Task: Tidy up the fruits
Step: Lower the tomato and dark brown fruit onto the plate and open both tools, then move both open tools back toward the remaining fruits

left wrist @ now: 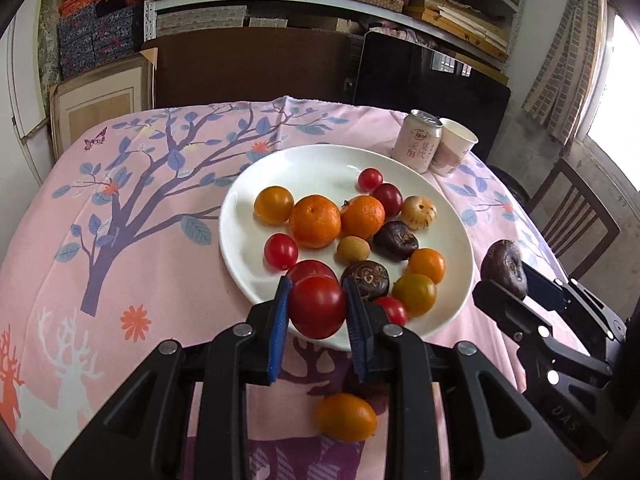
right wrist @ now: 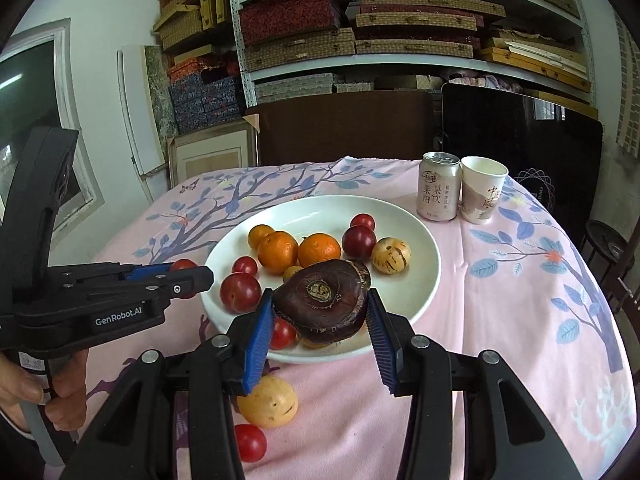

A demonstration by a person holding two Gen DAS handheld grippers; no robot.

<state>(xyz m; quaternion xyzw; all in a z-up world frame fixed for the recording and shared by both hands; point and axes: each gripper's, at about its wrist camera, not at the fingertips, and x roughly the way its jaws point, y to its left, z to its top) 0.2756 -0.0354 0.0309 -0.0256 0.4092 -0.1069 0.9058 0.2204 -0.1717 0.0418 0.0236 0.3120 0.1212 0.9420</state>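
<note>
Grippers tilted downward over plate [left wrist: 248, 280] — left gripper [left wrist: 318, 306] clamps red tomato [left wrist: 317, 307], right gripper [right wrist: 320, 316] clamps dark chestnut [right wrist: 322, 300].

Straight ahead of both claws, past the far edge of the table [left wrist: 168, 280] with its pink tree-printed cloth [right wrist: 520, 288], a metal shelf unit [right wrist: 400, 68] fills the wall, its boards stacked with flat woven boxes [right wrist: 300, 50] in tan, red and blue. Below it a dark brown board [right wrist: 344, 128] and a glossy black panel [right wrist: 520, 140] lean upright (a pale framed picture [left wrist: 100, 108] stands off to the left of them). To the right of the left claw a wooden chair [left wrist: 576, 216] sits by a bare concrete wall, under a bright window [left wrist: 616, 92] that pours in daylight. The left wall is white.
</note>
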